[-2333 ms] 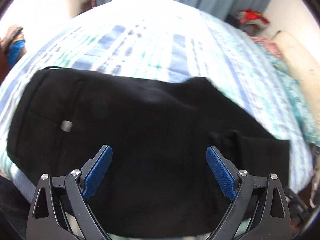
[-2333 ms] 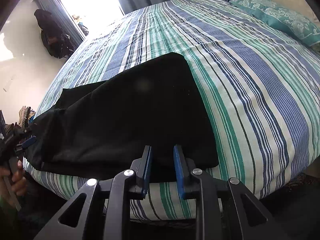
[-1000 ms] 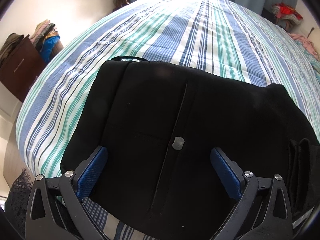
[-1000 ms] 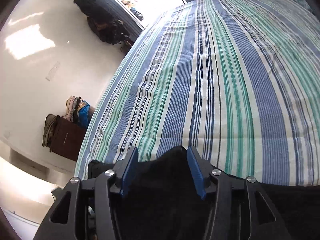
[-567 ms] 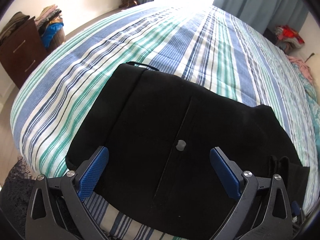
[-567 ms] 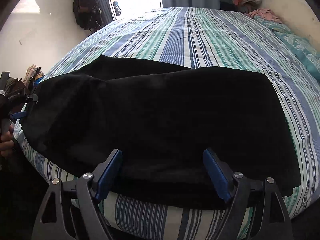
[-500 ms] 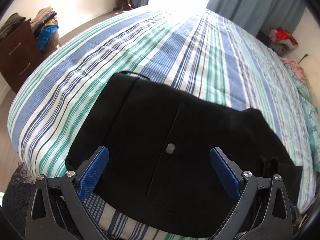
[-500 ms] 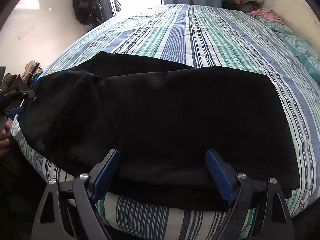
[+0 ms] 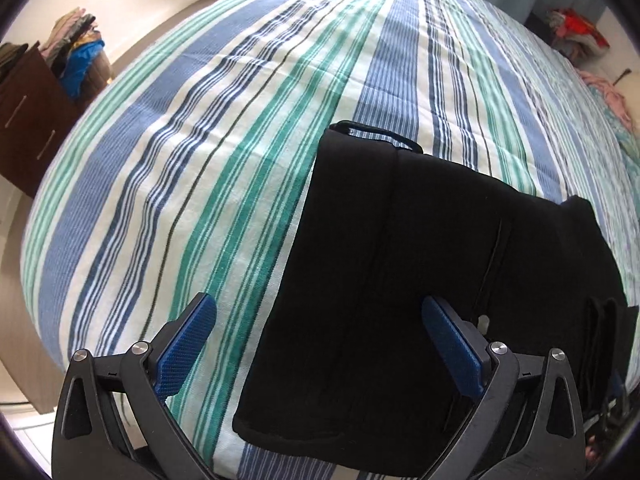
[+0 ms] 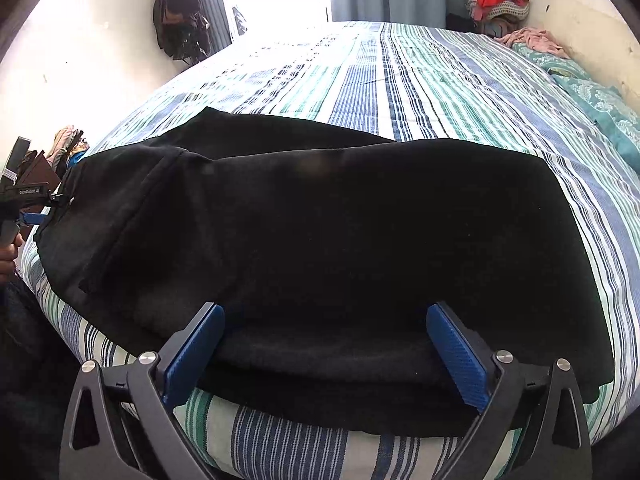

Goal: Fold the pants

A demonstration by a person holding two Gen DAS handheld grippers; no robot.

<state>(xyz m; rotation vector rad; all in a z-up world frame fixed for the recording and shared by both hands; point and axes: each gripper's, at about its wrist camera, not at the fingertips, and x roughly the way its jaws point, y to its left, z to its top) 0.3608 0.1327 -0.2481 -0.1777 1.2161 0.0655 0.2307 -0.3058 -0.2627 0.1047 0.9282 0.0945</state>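
Black pants (image 10: 340, 240), soft matte fabric, folded flat on striped woven bed (image 10: 400, 80). Right gripper (image 10: 322, 344) jaws just opened wide, nothing pinched. Left gripper (image 9: 320, 340) spread wide too, empty.

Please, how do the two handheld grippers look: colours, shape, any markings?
Both the left gripper and right gripper have black angular frames with triangular cut-outs, silver round bolts, and blue textured pads. Seen from the right wrist view, the left gripper carries a small white label, too small to read surely.

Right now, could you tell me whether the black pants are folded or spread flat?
Folded: the black pants lie doubled on the striped bed, stacked layers showing at the near edge.
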